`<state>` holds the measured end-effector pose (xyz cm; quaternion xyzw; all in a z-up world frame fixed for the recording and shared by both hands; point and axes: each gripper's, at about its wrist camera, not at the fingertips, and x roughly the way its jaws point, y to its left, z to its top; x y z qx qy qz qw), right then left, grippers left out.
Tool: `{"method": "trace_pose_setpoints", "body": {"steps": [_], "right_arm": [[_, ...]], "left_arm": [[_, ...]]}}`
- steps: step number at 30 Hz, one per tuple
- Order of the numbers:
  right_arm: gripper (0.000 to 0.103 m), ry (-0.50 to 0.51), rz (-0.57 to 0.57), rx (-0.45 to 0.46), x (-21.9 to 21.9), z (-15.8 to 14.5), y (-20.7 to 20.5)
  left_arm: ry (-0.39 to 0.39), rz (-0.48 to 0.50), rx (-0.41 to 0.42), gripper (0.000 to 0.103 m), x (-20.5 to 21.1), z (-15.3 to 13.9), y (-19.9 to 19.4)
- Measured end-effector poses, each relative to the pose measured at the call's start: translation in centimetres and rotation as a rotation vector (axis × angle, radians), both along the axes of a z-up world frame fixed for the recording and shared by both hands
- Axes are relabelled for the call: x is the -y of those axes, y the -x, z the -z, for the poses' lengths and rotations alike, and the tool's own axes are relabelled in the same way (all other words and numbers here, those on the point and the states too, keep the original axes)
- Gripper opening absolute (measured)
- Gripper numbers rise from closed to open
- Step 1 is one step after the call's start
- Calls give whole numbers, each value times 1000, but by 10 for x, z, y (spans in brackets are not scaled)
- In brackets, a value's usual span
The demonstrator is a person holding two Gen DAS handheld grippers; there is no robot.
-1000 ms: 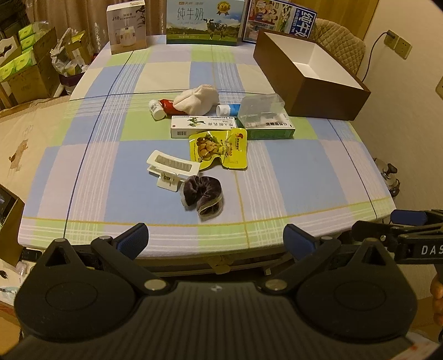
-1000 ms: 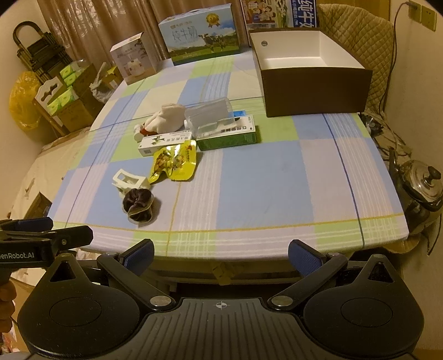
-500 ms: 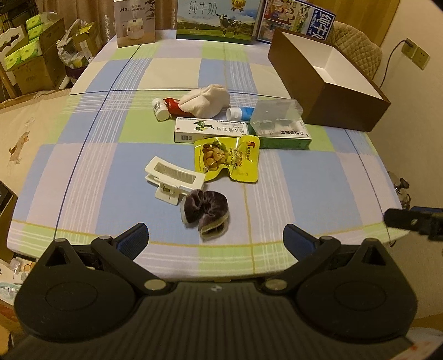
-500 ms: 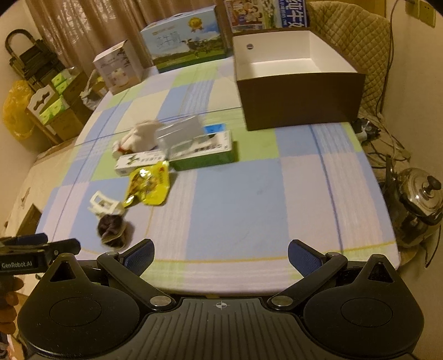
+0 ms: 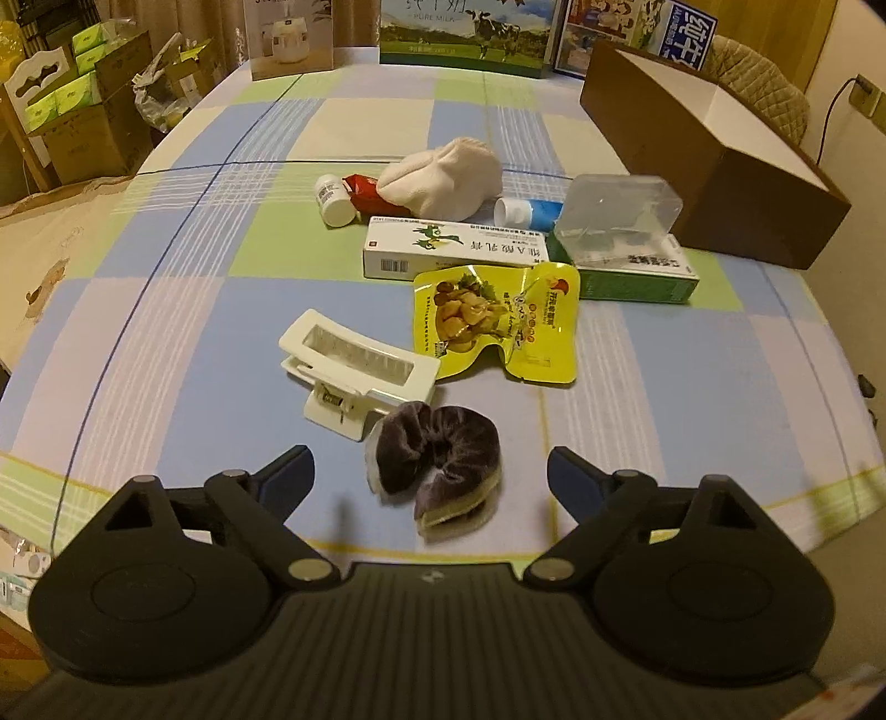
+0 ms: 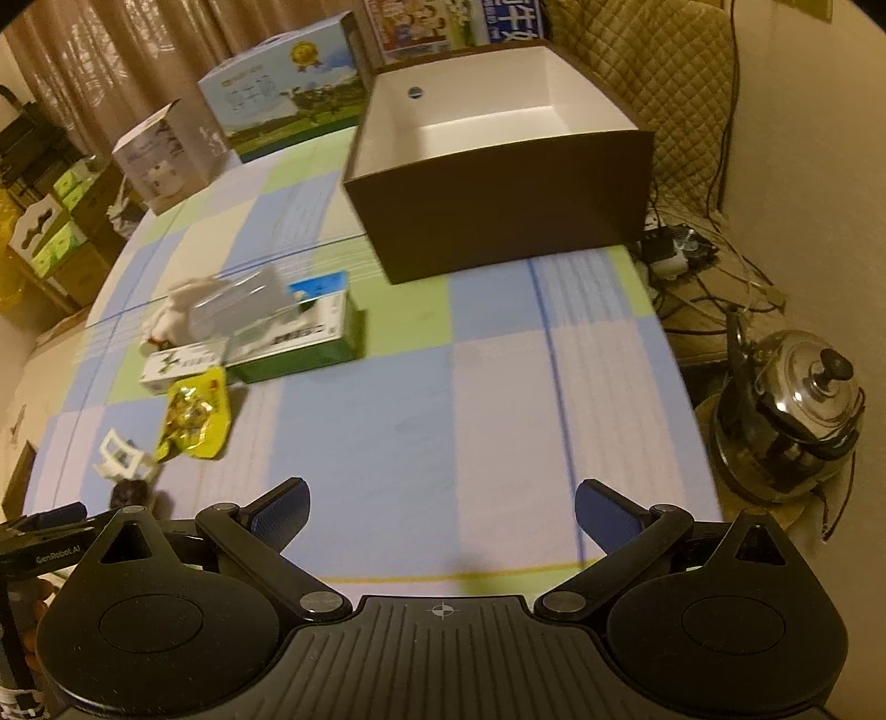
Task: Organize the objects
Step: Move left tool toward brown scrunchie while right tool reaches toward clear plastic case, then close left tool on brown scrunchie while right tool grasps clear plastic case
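Observation:
My left gripper (image 5: 431,476) is open and empty, its fingers either side of a dark purple scrunchie (image 5: 434,471) near the table's front edge. Behind it lie a white hair claw (image 5: 357,368), a yellow snack pouch (image 5: 495,321), a white medicine box (image 5: 454,249), a green box (image 5: 637,277) with a clear plastic case (image 5: 614,219) on it, a cream cloth (image 5: 443,177), a small white bottle (image 5: 332,199) and a blue-white tube (image 5: 526,213). My right gripper (image 6: 440,507) is open and empty over the bare right part of the table, facing the empty brown box (image 6: 498,166).
Cartons (image 5: 465,27) stand along the table's far edge. The brown box (image 5: 714,149) sits at the back right. A steel kettle (image 6: 792,410) and cables lie on the floor right of the table. Stacked boxes (image 5: 83,116) stand at the left.
Both grippers have moved forward over the table. The left one has closed in on the scrunchie; the right one has advanced toward the brown box. Both stay open.

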<state>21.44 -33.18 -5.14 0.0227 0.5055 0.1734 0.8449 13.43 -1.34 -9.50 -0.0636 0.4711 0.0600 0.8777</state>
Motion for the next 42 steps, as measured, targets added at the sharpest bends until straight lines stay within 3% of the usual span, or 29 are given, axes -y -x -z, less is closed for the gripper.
{"method": "trace_pose_setpoints", "body": {"steps": [4, 6, 10, 12, 21, 31, 38, 42], "right_arm": [[100, 1, -5, -3, 9, 3, -11], [100, 0, -11, -4, 13, 4, -17], [100, -7, -32, -3, 18, 6, -25], [99, -8, -41, -7, 19, 9, -29], [92, -28, -91, -19, 19, 17, -45], [89, -88, -278, 89, -32, 9, -55], [83, -70, -468, 216, -86, 7, -65], [80, -74, -540, 236, -108, 13, -77]], "left_arm": [[-9, -8, -5, 80, 3, 13, -9], [-8, -20, -11, 71, 3, 18, -13], [-20, -43, -20, 67, 6, 27, -16], [-19, -45, -19, 49, 7, 30, -16], [-55, -53, -7, 26, 21, 28, -12], [-46, -60, 75, 25, 19, -25, -12], [-44, -98, 85, 25, -18, -42, -30], [-35, -114, 71, 25, -48, -45, -42]]}}
